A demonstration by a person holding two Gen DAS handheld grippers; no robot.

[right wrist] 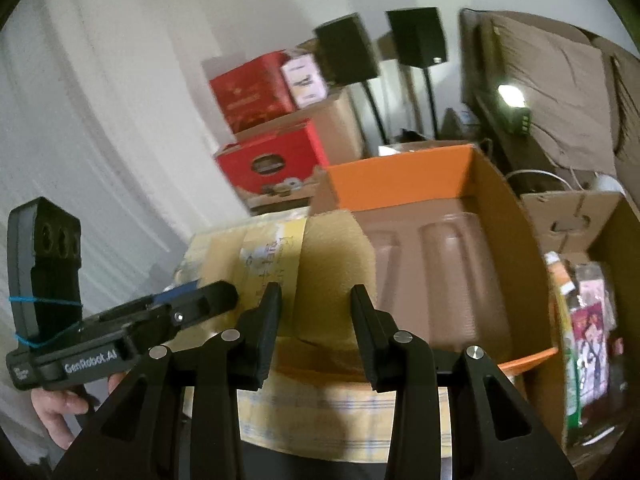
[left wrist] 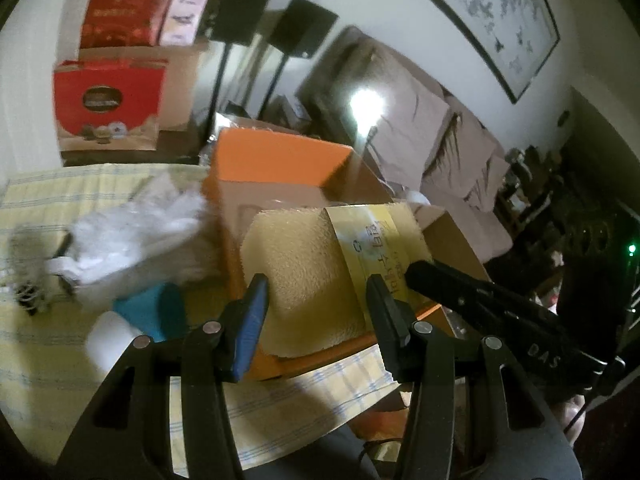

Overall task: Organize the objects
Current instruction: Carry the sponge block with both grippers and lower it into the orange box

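- A folded yellow terry towel with a yellow printed paper band [left wrist: 312,276] is seen clamped between the fingers of the left gripper [left wrist: 316,300], whose blue pad [left wrist: 250,320] is pressed against the towel's side at 9 o'clock.
- The same towel [right wrist: 320,276] is gripped on both sides by the right gripper [right wrist: 314,312], so it is held by both tools at once, with the band toward 10 o'clock in the right wrist view.
- The towel is positioned at the near edge of an open orange cardboard box with a brown moulded liner [right wrist: 440,256]; whether it rests on the rim cannot be told.
- The box [left wrist: 280,160] is set on a table covered by a pale yellow checked cloth [left wrist: 60,344].
- A crumpled white plastic bag [left wrist: 140,228] is seen at 9 o'clock of the box on the cloth.
- A teal cylindrical object with a white end [left wrist: 148,316] lies just beside the left gripper at 8 o'clock.
- Red printed cartons stacked on brown boxes [left wrist: 112,92] are visible at 11 o'clock against the wall.
- Two black speakers on thin stands [right wrist: 384,44] are visible at 12 o'clock in the right wrist view.
- A framed ink painting [left wrist: 492,16] is hung at 1 o'clock on the wall.
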